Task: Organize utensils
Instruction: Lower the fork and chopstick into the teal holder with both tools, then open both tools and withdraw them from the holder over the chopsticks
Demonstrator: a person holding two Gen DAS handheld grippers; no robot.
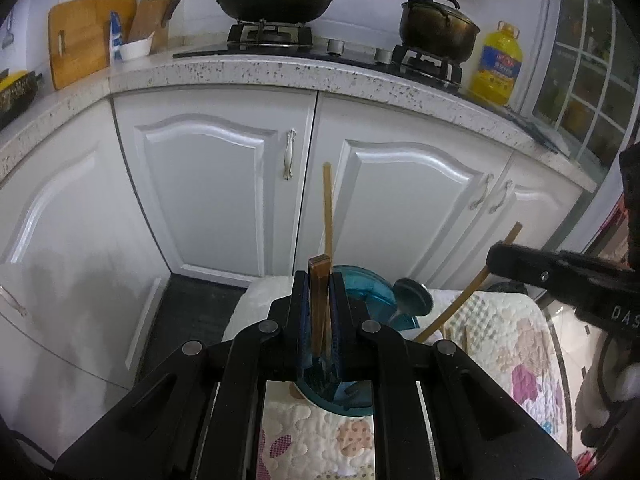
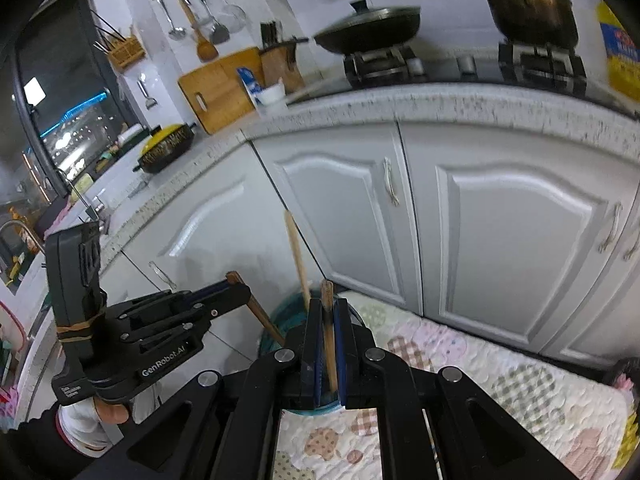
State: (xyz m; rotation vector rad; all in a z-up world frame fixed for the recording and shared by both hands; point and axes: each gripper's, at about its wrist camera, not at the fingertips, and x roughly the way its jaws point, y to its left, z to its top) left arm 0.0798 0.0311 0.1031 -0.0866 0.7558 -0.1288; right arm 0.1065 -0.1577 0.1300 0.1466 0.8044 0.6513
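My left gripper is shut on a dark brown wooden stick that stands upright over a blue see-through utensil holder. A pale chopstick stands in the holder, and a metal spoon rests at its rim. My right gripper is shut on a light wooden chopstick above the same holder. The standing chopstick rises just behind. Each gripper shows in the other's view: the right with its slanted chopstick, the left with its brown stick.
The holder stands on a quilted patterned cloth over a low surface. White cabinet doors face me under a speckled countertop bearing a wok, a pot and a yellow oil bottle. A person's hand holds the left gripper.
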